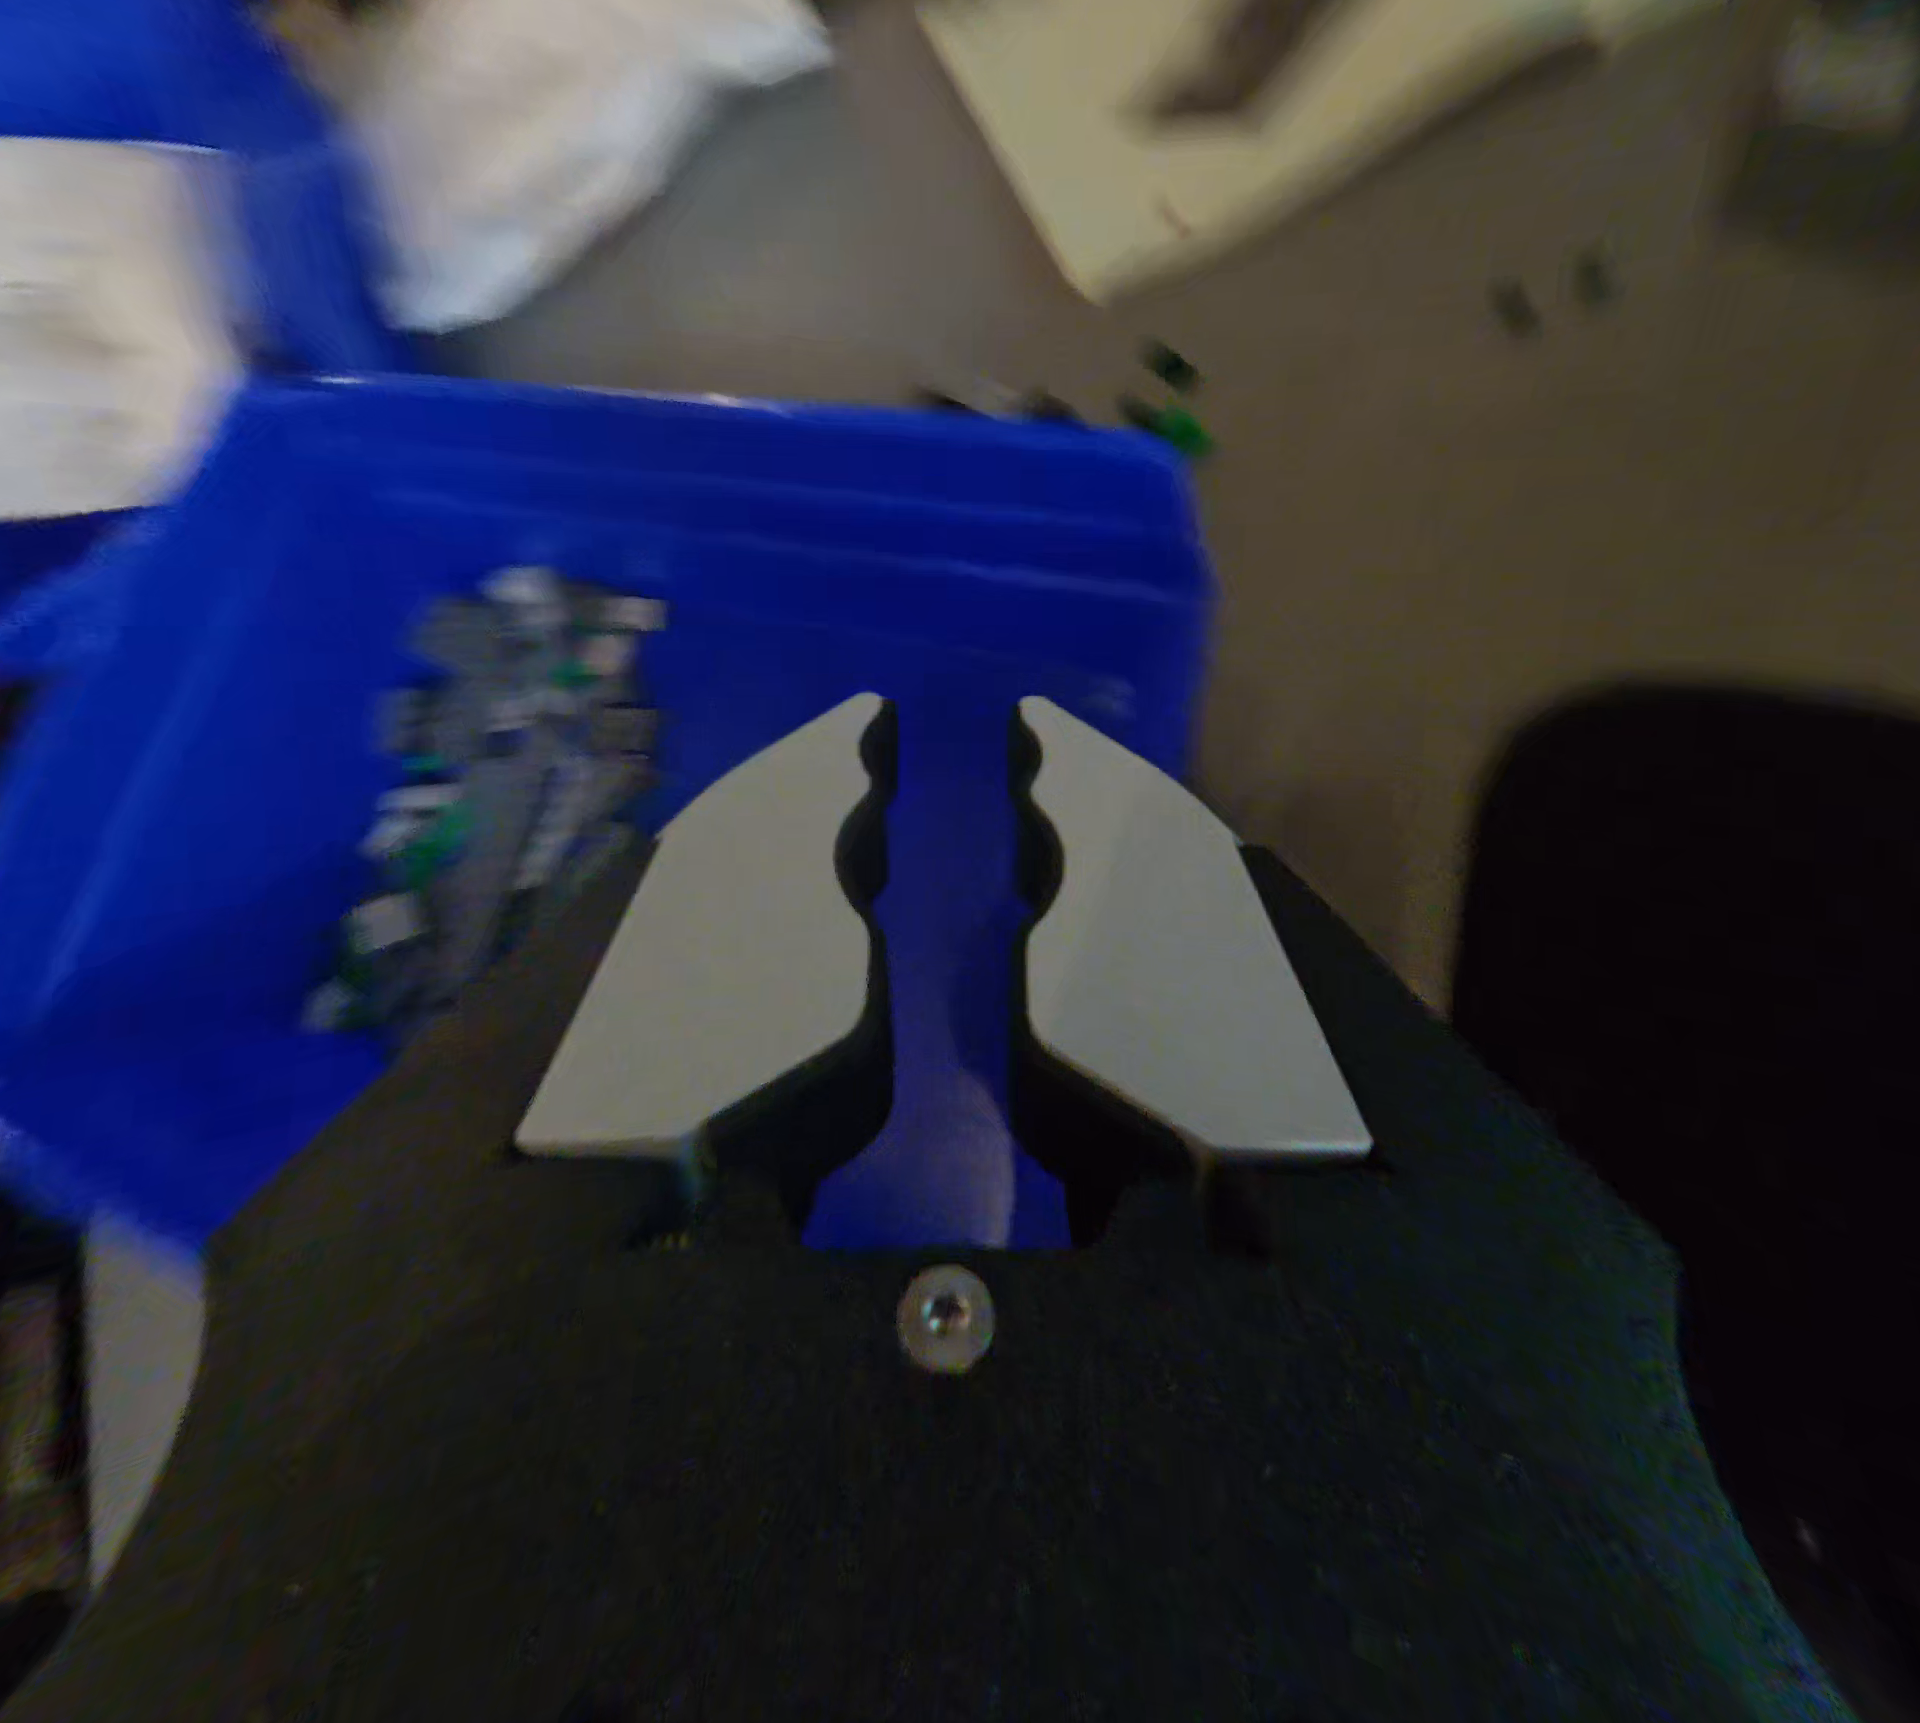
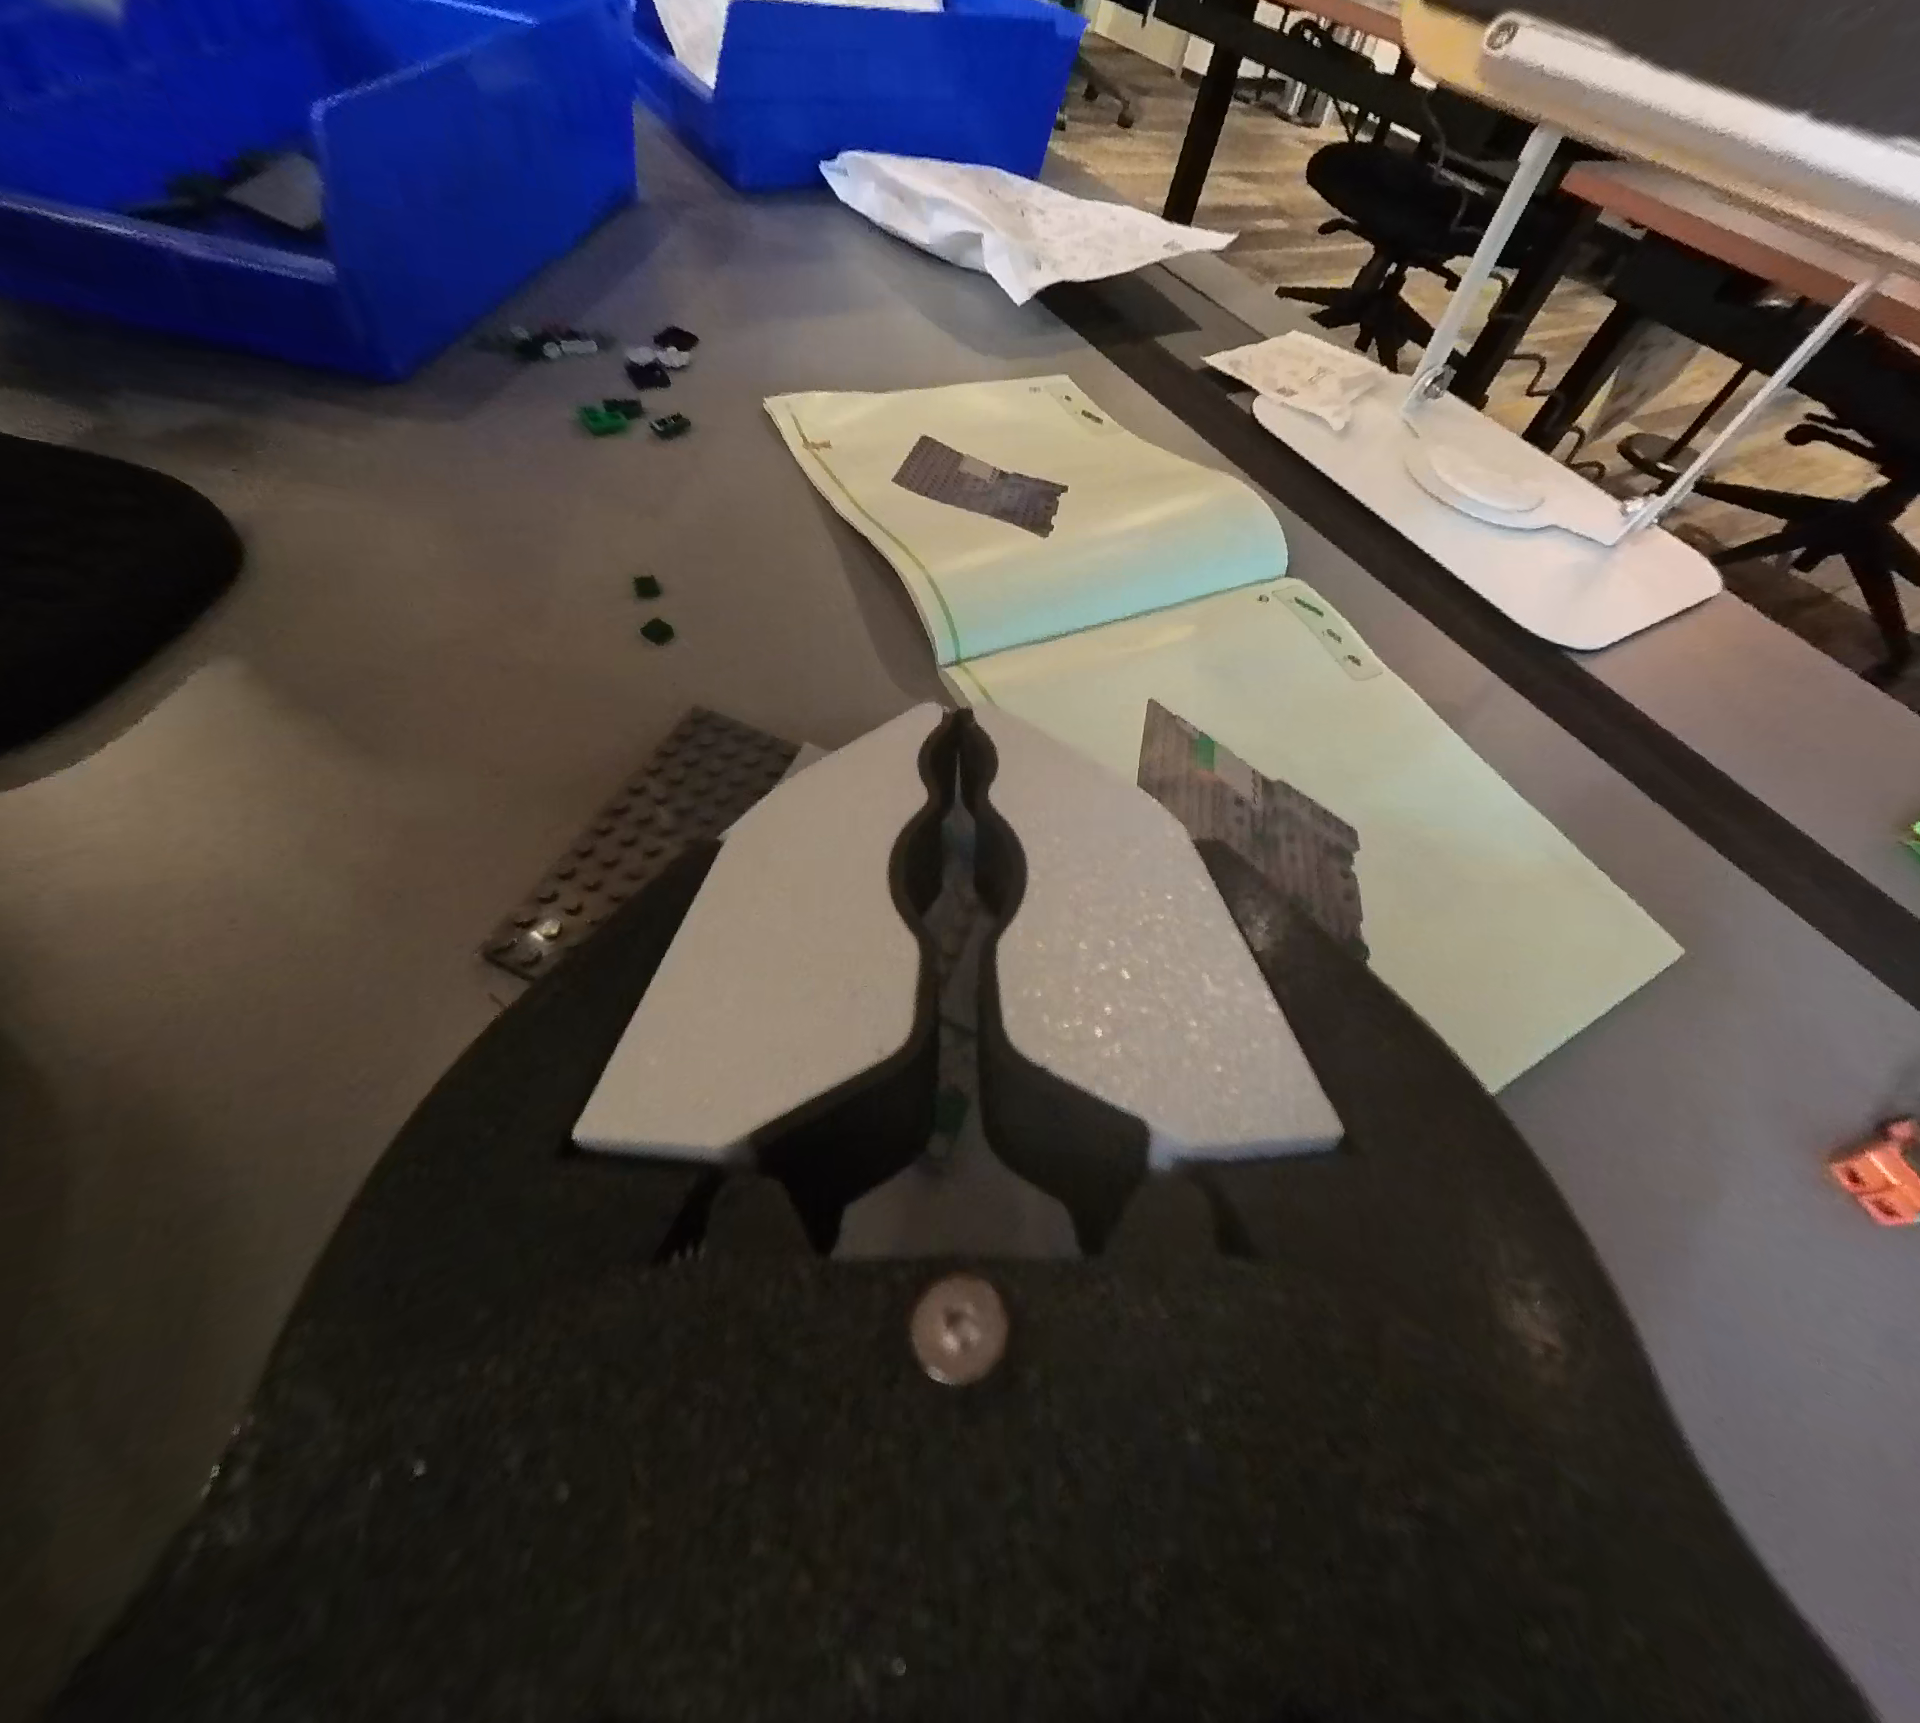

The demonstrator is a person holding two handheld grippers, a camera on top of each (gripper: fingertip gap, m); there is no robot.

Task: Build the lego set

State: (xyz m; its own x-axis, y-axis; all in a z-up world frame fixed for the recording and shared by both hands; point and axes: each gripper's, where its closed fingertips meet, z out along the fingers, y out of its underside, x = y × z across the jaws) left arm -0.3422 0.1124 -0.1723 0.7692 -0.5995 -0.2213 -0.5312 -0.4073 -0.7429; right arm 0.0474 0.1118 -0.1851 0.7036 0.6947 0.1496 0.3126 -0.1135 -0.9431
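Observation:
The left wrist view is motion-blurred. My left gripper [image 1: 951, 707] is open with a narrow gap and empty, over a blue bin [image 1: 790, 530] that holds several small grey and green Lego pieces [image 1: 499, 769]. My right gripper [image 2: 961, 719] is shut with its tips touching, low over the grey table. A dark grey studded baseplate [image 2: 644, 832] lies just left of and partly under its fingers. The open instruction booklet [image 2: 1091, 551] lies to the right. Loose green and black small bricks [image 2: 634, 385] lie beyond, near the bin [image 2: 468, 146].
A second blue bin [image 2: 883, 63] with white paper bags stands at the back, and another bag [image 2: 1018, 219] lies beside it. A white lamp base [image 2: 1486, 520] is at the right and orange bricks [image 2: 1881, 1174] at the right edge. A black rounded object [image 2: 83, 582] is at the left. Some 40 cm of space lies between my two pairs of fingers. My right tips are about 30 cm from the black rounded object [image 2: 83, 582], my left tips only 20 cm. The left camera catches it too, in the left wrist view [image 1: 1777, 757].

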